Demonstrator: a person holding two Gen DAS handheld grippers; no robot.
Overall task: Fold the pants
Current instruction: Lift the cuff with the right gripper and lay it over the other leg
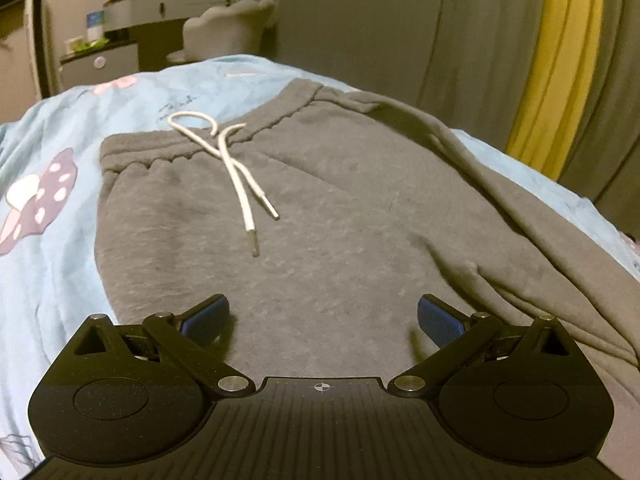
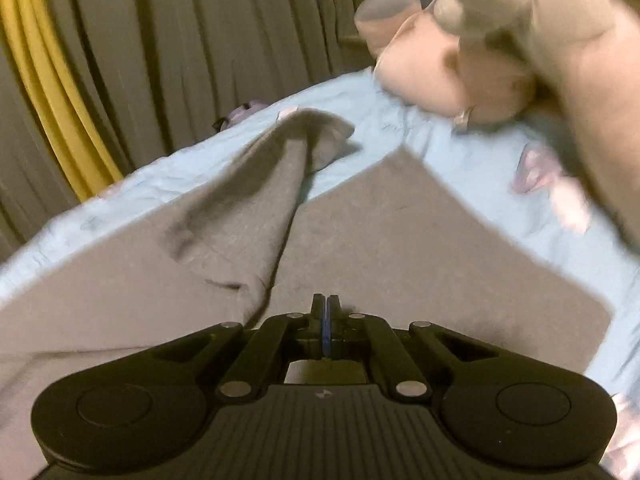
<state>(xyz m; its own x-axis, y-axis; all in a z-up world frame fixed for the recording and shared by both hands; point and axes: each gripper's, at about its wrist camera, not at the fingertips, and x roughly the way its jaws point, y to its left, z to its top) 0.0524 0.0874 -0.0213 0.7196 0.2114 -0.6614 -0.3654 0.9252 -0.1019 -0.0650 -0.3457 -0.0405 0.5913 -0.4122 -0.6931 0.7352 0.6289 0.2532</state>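
Grey curtains [image 1: 440, 20] with one yellow panel [image 1: 560, 60] behind a bed under a light blue sheet [image 1: 60, 208] printed with mushroom shapes. One pair of grey pants [image 1: 320, 220] spread flat on that sheet, waistband at the far side in the left wrist view, just ahead of and below the left hand-held gripper [image 1: 323, 318]. Left jaws stood wide apart over the grey cloth, blue pads [image 1: 438, 316] clear of it, nothing between them. One white drawstring [image 1: 236, 172] with two loose metal-tipped ends trailing from the waistband toward that gripper. One fold of cloth ridged along the right side of the pants near the bed's edge. Right hand-held gripper [image 2: 326, 312] seen pressed shut, pads together at the fabric; whether any cloth was pinched between them could not be told. Ahead of it, one leg [image 2: 260, 192] lay bunched and twisted toward the far edge of the bed, a second flat grey part [image 2: 420, 248] beside it to the right. Blurred plush shape [image 2: 500, 40] at the upper right. Bare blue sheet open to the left of the pants; one dresser [image 1: 160, 8] and one chair [image 1: 228, 28] beyond the bed.
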